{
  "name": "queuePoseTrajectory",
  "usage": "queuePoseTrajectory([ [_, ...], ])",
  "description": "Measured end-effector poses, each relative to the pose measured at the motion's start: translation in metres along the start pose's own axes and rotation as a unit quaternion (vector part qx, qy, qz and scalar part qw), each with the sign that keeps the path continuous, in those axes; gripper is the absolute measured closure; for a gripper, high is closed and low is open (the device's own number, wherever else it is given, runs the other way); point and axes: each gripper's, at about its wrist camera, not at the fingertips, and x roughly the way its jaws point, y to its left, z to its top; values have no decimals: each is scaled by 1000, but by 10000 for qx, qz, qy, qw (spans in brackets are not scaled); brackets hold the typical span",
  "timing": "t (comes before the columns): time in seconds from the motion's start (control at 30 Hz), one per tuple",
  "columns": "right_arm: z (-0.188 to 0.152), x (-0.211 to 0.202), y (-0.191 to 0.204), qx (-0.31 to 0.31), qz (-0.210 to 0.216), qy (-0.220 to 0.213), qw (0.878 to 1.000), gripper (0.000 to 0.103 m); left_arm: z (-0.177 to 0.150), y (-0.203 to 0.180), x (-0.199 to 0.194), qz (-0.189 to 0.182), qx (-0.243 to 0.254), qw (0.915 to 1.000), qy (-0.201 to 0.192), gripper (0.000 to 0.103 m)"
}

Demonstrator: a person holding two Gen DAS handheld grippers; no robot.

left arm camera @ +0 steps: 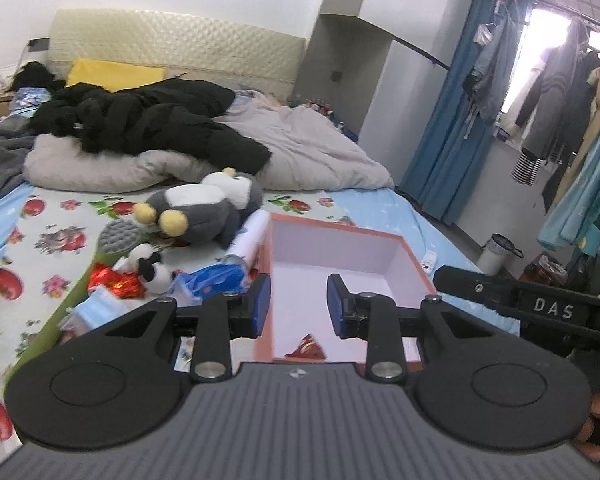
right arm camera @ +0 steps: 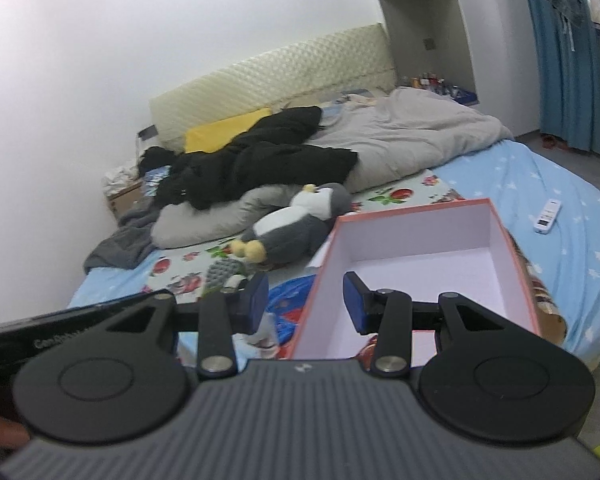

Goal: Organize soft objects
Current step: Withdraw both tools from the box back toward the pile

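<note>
An open pink-edged box (left arm camera: 396, 242) with a white inside lies on the bed; a red wrapped item (left arm camera: 306, 350) sits in its near part. My left gripper (left arm camera: 299, 305) is open and empty above the box's left wall. A grey and white penguin plush (left arm camera: 204, 204) lies behind the box, to its left. A small black and white plush (left arm camera: 150, 268) lies by red foil (left arm camera: 116, 282) and a blue bag (left arm camera: 216, 278). In the right wrist view the box (right arm camera: 412, 216) and penguin (right arm camera: 296, 220) show, and my right gripper (right arm camera: 306, 300) is open and empty over the box's left edge.
A grey quilt (left arm camera: 308, 148) and black coat (left arm camera: 152, 120) cover the far bed. A white paper roll (left arm camera: 250, 240) leans by the box. A grey brush (left arm camera: 118, 236) lies left. A white remote (right arm camera: 547, 216) lies right. Blue curtain (left arm camera: 452, 120) and hanging clothes stand right.
</note>
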Motion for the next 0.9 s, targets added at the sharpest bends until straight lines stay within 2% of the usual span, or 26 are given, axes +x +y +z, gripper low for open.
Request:
queuePoseTrajectory([
  [0.33,-36,2,44,-356,480,331,9977,58,-35,40,-52,468,-367,9982,-89,67],
  [0.9,-92,26,79,-682,847,876,9902,58,-92,88,-74,1078,-808,9909,17,67],
])
